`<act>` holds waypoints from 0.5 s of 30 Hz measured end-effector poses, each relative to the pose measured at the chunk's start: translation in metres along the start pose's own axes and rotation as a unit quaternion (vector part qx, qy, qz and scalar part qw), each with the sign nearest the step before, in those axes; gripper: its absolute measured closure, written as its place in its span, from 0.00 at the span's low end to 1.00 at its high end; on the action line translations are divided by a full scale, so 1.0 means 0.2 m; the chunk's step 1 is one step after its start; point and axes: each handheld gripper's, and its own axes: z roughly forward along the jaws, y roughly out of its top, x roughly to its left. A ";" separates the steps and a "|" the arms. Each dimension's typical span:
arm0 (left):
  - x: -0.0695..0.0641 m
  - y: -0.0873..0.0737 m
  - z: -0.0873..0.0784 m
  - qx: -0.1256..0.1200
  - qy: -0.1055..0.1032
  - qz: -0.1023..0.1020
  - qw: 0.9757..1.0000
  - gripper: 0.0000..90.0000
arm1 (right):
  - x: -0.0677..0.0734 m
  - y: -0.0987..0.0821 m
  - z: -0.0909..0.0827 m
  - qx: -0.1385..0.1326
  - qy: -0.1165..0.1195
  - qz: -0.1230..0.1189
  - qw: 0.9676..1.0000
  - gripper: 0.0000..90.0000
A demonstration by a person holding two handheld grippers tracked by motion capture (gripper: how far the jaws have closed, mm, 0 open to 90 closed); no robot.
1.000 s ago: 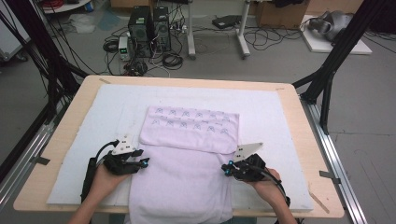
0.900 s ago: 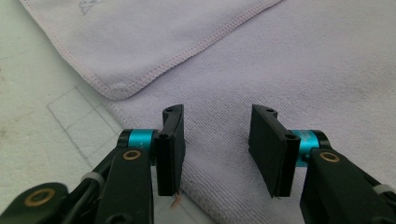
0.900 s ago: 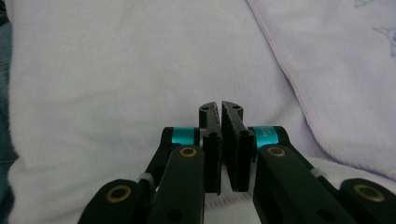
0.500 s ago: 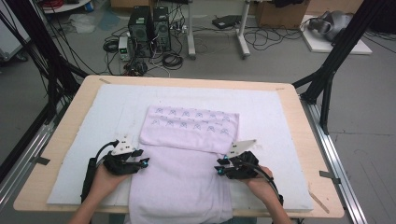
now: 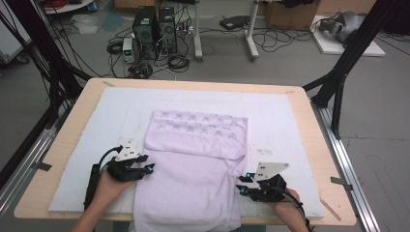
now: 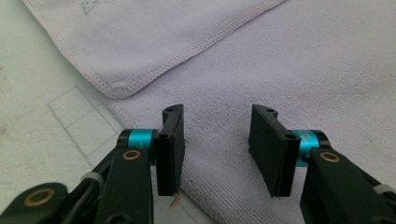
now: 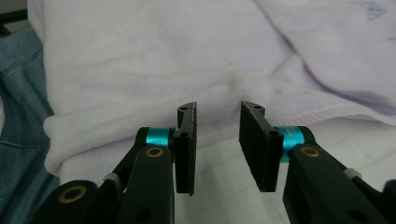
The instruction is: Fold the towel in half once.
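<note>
The right tool (image 5: 245,187) has shifted back toward the near edge of the bench (image 5: 309,104) and its jaws have just been opening: they now stand a modest gap apart with nothing between them, poised beside the right hem of the lavender towel (image 5: 193,179). A second ago they sat further in, against that hem. Having let go, the right side looks free to take a fresh bite lower down, probably for the next fold. The left tool (image 5: 145,169) has kept its place at the towel's left edge, jaws moderately wide and empty.

The towel lies in the middle of the bench on a white mat (image 5: 87,145), its far part already folded over to show a printed band, its near end hanging off the bench.

The left gripper view adds the stitched corner of the folded layer (image 6: 116,91) lying just beyond the jaws, and the towel's terry pile under them. The right gripper view shows the rolled near-right hem (image 7: 219,135) just ahead of the jaws, untouched, and the person's blue jeans (image 7: 18,107) beneath the overhang.
</note>
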 end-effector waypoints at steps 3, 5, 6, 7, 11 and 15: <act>0.00 0.00 0.00 -0.001 0.001 0.000 1.000 0.62 | 0.01 0.01 0.07 0.013 0.010 -0.006 1.000 0.74; 0.00 0.00 0.00 0.000 0.000 -0.001 1.000 0.62 | 0.01 0.01 0.11 0.023 0.017 -0.005 1.000 0.75; 0.00 0.00 0.00 0.000 0.000 0.000 1.000 0.62 | 0.00 0.01 0.12 0.016 0.021 -0.002 1.000 0.78; 0.00 0.00 0.00 0.000 0.000 0.001 1.000 0.62 | 0.00 0.01 0.12 0.016 0.023 0.002 1.000 0.86; 0.00 0.00 0.00 -0.003 0.001 -0.001 1.000 0.62 | 0.01 0.02 0.11 0.030 0.023 -0.017 0.999 0.97; 0.00 -0.01 0.00 -0.005 0.001 -0.001 1.000 0.61 | 0.02 0.02 0.08 0.042 0.020 -0.025 0.999 0.97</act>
